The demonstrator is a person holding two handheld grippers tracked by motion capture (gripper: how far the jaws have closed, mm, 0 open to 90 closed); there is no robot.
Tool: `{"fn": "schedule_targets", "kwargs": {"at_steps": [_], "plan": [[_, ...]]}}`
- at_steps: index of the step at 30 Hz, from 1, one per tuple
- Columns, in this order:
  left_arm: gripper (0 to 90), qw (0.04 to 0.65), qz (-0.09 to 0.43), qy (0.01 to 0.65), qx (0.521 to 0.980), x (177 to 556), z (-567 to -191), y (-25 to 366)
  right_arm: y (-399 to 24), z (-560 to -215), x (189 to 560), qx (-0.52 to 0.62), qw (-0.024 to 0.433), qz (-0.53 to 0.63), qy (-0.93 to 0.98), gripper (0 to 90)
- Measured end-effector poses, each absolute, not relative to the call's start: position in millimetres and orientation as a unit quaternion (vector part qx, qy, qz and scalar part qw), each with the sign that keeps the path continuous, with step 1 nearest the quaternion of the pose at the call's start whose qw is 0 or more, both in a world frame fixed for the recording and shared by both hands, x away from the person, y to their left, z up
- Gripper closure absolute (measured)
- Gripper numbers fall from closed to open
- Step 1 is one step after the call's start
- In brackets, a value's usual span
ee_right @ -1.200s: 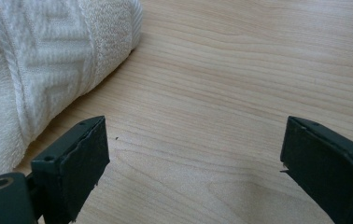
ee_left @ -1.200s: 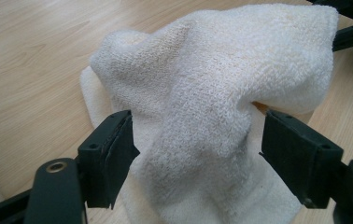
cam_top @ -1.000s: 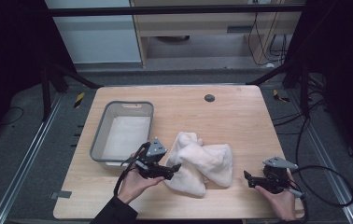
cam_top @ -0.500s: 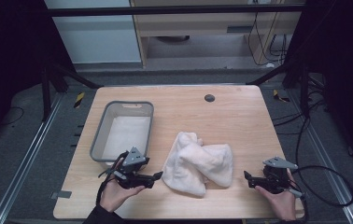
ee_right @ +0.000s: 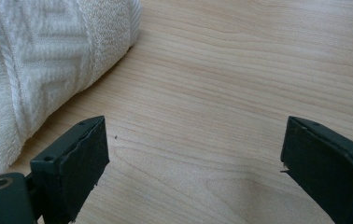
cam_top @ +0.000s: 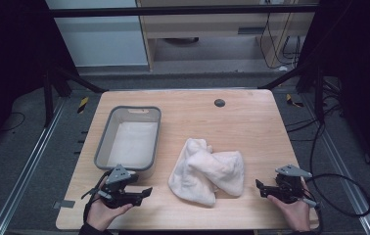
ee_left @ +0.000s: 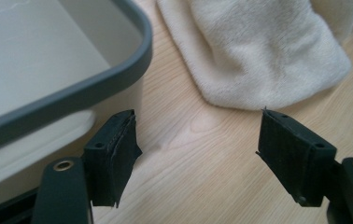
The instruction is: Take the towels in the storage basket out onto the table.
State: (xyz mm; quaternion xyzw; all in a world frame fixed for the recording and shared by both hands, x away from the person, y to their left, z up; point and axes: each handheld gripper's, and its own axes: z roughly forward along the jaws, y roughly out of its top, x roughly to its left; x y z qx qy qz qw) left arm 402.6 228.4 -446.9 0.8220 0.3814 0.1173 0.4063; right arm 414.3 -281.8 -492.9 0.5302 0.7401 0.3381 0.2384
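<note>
The cream towel [cam_top: 207, 171] lies crumpled mid-worktop [cam_top: 251, 122], just right of the grey bin [cam_top: 128, 138]. I judge it soft, light and limp, so I'd pinch a thick fold at its near edge. My left gripper [cam_top: 144, 192] hovers low beside the bin, jaws wide apart and empty; my right gripper [cam_top: 260, 186] rests near the towel's right side, equally wide and empty.

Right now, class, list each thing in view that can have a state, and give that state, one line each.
Left gripper: open, holding nothing, beside the bin.
Right gripper: open, holding nothing, near the towel.
Towel: crumpled in a heap on the table, untouched by either gripper.
Bin: upright on the table, lined with something pale and flat.
Table: bare wood around the towel and bin.
</note>
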Motion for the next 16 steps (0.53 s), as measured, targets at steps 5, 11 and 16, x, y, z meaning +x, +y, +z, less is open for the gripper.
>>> {"fn": "schedule_targets", "kwargs": {"at_steps": [5,11,16], "plan": [[28.0,0.389,0.124,0.394,0.824,403.5,-457.7,239.6,-281.8,-492.6,414.1,0.531,0.239,0.339,0.739,7.6],[26.9,0.380,0.135,0.414,0.816,406.0,-465.0,254.3,-281.6,-492.9,414.0,0.530,0.238,0.337,0.740,7.6],[26.1,0.375,0.140,0.425,0.812,408.1,-468.2,263.0,-281.7,-492.7,414.2,0.531,0.239,0.339,0.739,7.5]]}}
